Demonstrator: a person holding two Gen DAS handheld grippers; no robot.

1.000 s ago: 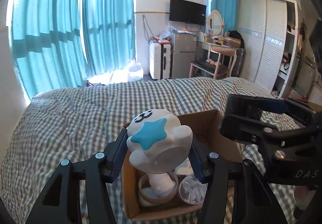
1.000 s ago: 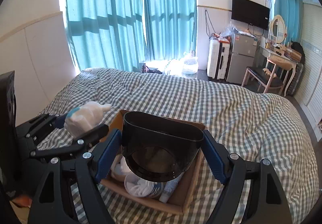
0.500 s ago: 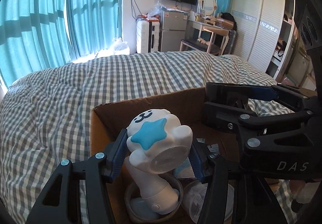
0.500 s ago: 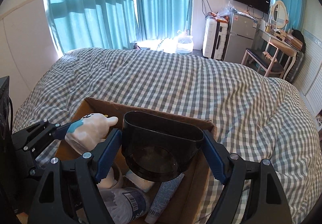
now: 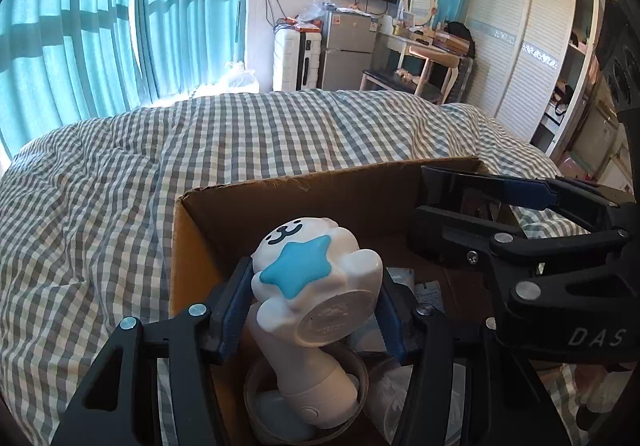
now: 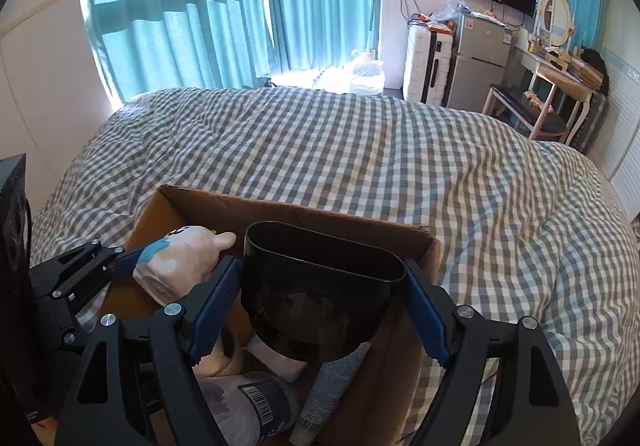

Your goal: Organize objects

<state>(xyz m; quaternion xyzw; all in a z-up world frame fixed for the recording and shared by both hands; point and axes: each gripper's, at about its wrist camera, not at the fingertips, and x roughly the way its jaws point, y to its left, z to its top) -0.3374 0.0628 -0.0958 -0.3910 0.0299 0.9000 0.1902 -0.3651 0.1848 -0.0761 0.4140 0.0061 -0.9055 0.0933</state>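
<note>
My left gripper (image 5: 312,282) is shut on a white bear-shaped figure (image 5: 320,246) with a blue star on it, held just inside the open cardboard box (image 5: 320,179). My right gripper (image 6: 320,270) is shut on a black oval container (image 6: 320,310), its mouth facing forward, low over the box's (image 6: 304,207) right half. From the left wrist, the right gripper (image 5: 452,213) and its black container (image 5: 448,185) show at the right. From the right wrist, the left gripper (image 6: 160,258) and the white figure (image 6: 180,262) sit at the left.
The box rests on a bed with a grey-and-white checked cover (image 6: 400,149). Inside lie a round ring (image 5: 260,390) holding a white bottle-like piece (image 5: 320,394), a barcoded white bottle (image 6: 248,402) and a grey tube (image 6: 332,386). Curtains, fridge and dresser stand beyond the bed.
Both grippers have sunk toward the box with their objects, which now sit within its mouth. The grips are unchanged, and there is hardly any motion since the middle frames.
</note>
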